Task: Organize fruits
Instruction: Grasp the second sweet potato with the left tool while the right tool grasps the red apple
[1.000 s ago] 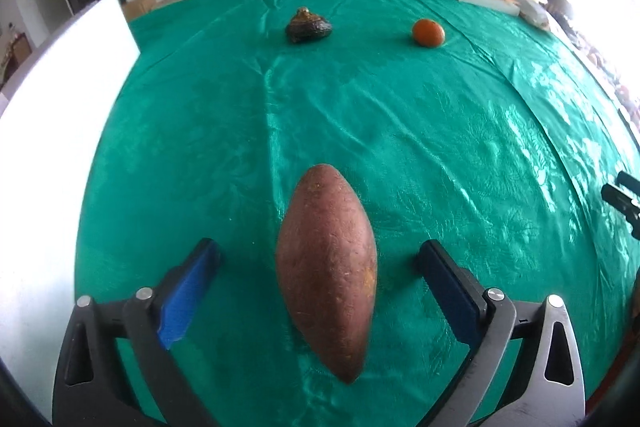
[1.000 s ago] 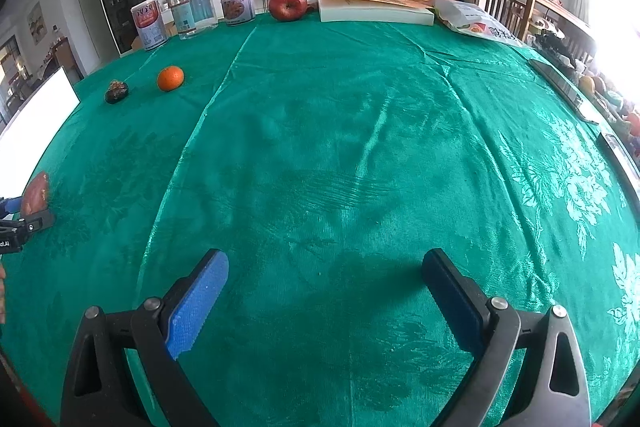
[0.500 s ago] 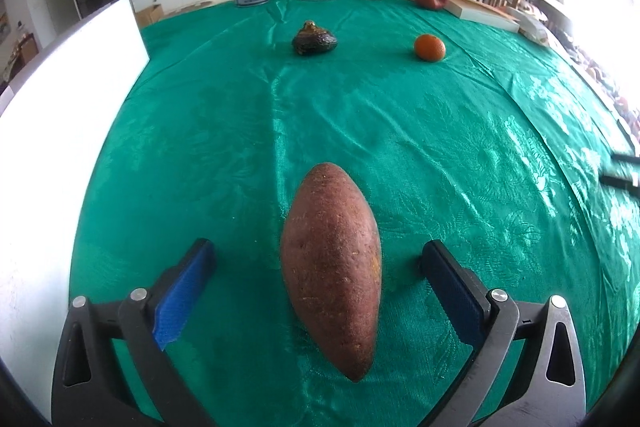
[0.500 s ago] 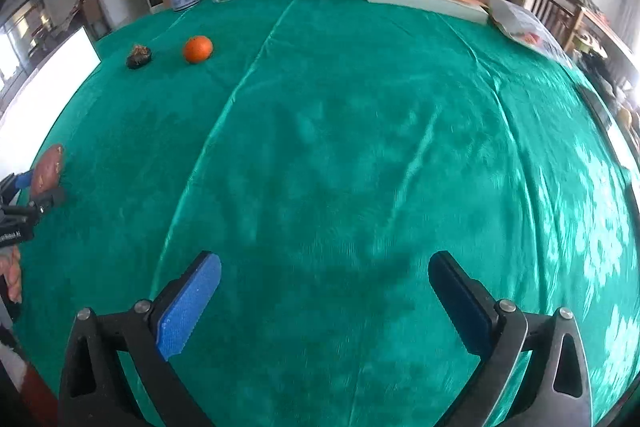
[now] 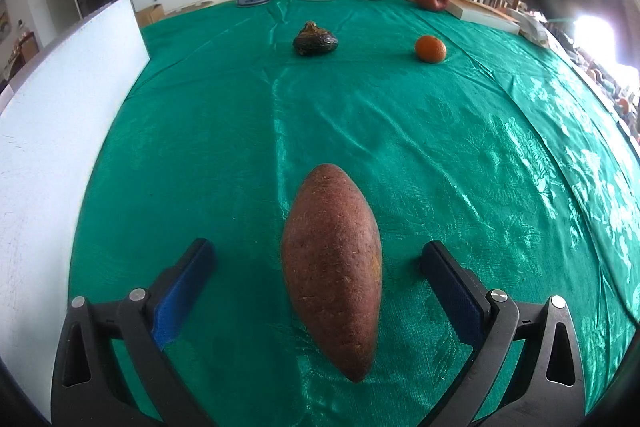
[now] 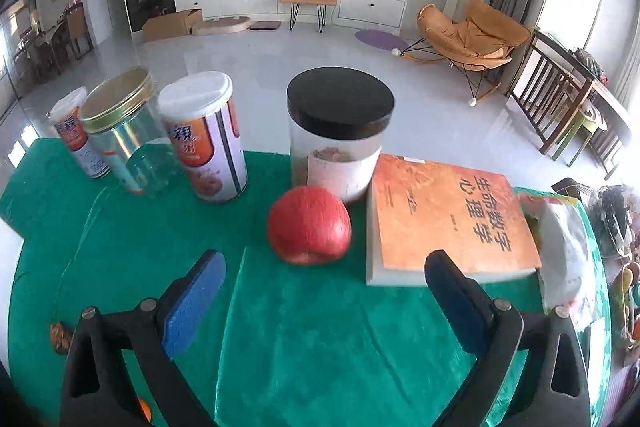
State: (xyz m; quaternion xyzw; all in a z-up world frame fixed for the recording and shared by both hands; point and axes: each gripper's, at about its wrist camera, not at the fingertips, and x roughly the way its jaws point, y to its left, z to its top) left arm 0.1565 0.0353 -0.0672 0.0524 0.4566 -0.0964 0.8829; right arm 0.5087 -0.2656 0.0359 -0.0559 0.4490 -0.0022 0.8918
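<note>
A: Sweet potato (image 5: 332, 267) lies on the green-clothed bench (image 5: 440, 155), lengthwise between the left tool (image 5: 316, 267) fingers. Blue pads spread wide, a gap on each side, neither touching it.

B: Right tool (image 6: 324, 273)?

A: Also spread wide, holding nothing; its jaws have just been closing a little. Red apple (image 6: 309, 225) sits just ahead of the fingertips, not between them, untouched.

B: Around the apple?

A: Black-lidded jar (image 6: 338, 139) right behind it, orange book (image 6: 448, 223) beside it on the right, printed tin (image 6: 208, 143) to the left.

B: Other fruit?

A: Orange (image 5: 430, 48) and a dark, wrinkled fruit (image 5: 315, 39) farther up the cloth in the left view, well apart from each other.
</note>
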